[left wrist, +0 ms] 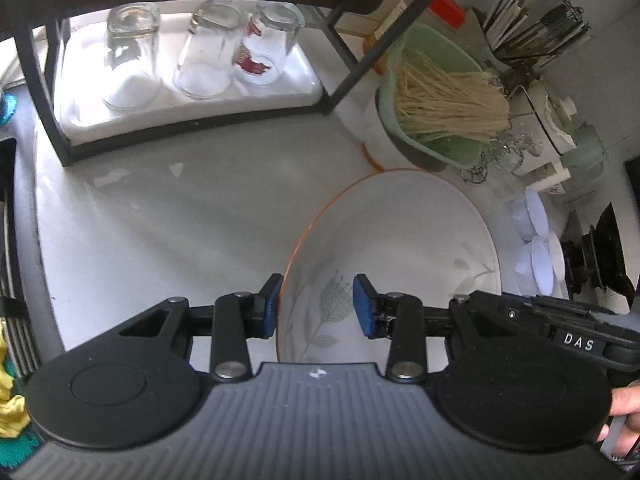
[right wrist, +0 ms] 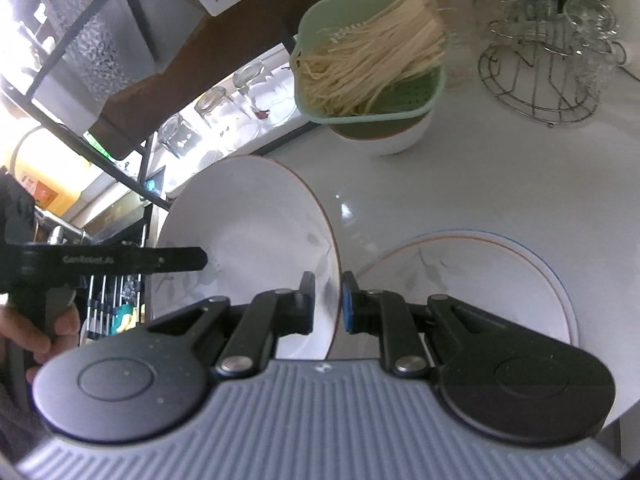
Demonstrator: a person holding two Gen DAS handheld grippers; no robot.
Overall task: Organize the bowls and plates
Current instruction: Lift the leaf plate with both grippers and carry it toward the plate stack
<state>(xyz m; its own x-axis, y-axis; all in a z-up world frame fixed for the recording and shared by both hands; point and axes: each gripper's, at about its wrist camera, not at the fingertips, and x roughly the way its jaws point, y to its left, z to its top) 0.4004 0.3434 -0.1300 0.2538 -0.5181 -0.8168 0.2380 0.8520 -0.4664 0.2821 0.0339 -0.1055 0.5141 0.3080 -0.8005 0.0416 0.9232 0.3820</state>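
Observation:
A white plate with an orange rim and grey flower print is held tilted above the counter. My left gripper is open, its blue pads on either side of the plate's left rim without clamping it. My right gripper is shut on the same plate at its right rim. The left gripper's finger shows in the right wrist view, reaching over the plate. A second white plate lies flat on the counter to the right.
A green colander of dry noodles sits in a white bowl behind. A black rack holds upturned glasses on a white tray. A wire glass stand is at the far right. A utensil holder stands beyond.

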